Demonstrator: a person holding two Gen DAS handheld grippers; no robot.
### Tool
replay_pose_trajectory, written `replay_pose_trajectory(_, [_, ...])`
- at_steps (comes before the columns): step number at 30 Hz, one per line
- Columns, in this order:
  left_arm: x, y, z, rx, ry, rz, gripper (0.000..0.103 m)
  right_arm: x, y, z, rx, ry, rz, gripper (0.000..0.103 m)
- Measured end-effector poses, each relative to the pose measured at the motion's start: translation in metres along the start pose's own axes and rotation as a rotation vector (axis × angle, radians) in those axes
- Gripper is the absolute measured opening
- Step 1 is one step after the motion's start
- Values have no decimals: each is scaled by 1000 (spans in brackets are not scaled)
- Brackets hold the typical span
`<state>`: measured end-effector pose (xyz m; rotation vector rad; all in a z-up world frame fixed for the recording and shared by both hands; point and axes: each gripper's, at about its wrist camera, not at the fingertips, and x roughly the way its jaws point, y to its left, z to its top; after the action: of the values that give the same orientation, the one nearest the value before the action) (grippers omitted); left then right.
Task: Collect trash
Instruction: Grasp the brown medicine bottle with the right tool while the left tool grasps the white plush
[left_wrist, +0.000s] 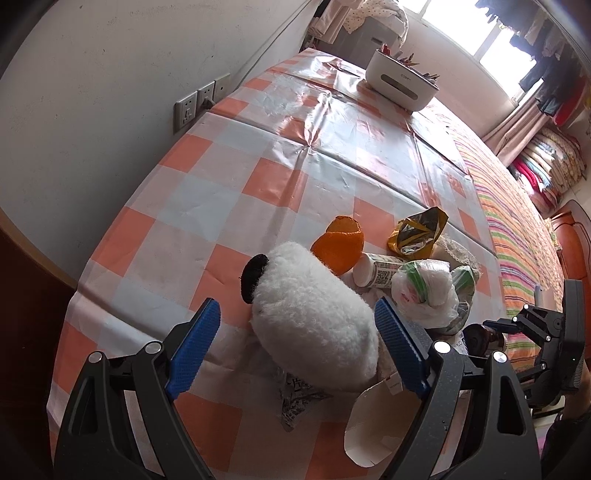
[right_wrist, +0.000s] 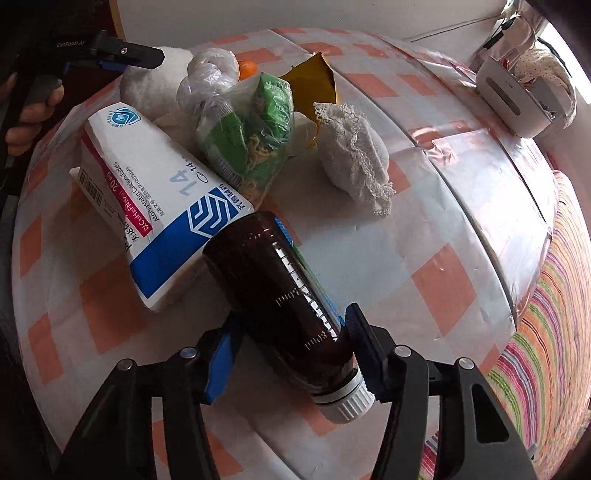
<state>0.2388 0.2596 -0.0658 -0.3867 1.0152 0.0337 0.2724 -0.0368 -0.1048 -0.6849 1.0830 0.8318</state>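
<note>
Tablecloth (left_wrist: 236, 177): orange and pale blue-white check, glossy. Plush toy (left_wrist: 314, 314): white, fluffy, black nose. Knit cap (left_wrist: 340, 243): orange. Foil bag (left_wrist: 417, 232): yellow-gold outside, silver lining. Bottle (right_wrist: 284, 306): dark brown, white ribbed cap. Medicine box (right_wrist: 155, 195): white, blue band, magenta stripe. Lace cloth (right_wrist: 354, 155): off-white. Bedspread (right_wrist: 546, 332): multicolour stripes. Gripper pads (left_wrist: 195, 347): blue.

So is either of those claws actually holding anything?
The right gripper clamps the brown bottle near its neck. The left gripper holds nothing.

Probably a home bedroom: checked tablecloth (left_wrist: 258, 155), hanging laundry (left_wrist: 546, 74), folded quilts (left_wrist: 546, 162) (stacked by the window).
</note>
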Motion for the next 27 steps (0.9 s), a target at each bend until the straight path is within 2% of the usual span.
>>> replay_pose_trajectory(6, [0, 4, 0, -12, -4, 11, 84, -13, 23, -26, 86, -98, 19, 45])
replay_pose_trajectory(11, [1, 6, -1, -11, -11, 23, 83, -45, 54, -61, 234, -278, 68, 45])
replay_pose_trajectory(13, [1, 7, -1, -14, -17, 16, 77, -62, 69, -76, 314, -366, 90, 45])
replay_pose_trajectory(15, [-1, 7, -1, -20, -16, -21, 56, -76, 83, -89, 393, -449, 109, 45])
replay_pose_trajectory(16, [-2, 7, -1, -27, -18, -38, 52, -82, 90, -95, 431, -494, 135, 45])
replay_pose_trajectory(21, [-7, 1, -6, -8, -45, -20, 42, -95, 123, -113, 550, -636, 126, 45])
replay_pose_trajectory(24, [-13, -2, -10, 12, -66, -19, 36, -92, 128, -120, 606, -653, 90, 45])
replay_pose_trajectory(27, [-25, -6, -15, 30, -110, -12, 34, -88, 120, -121, 638, -645, 2, 45])
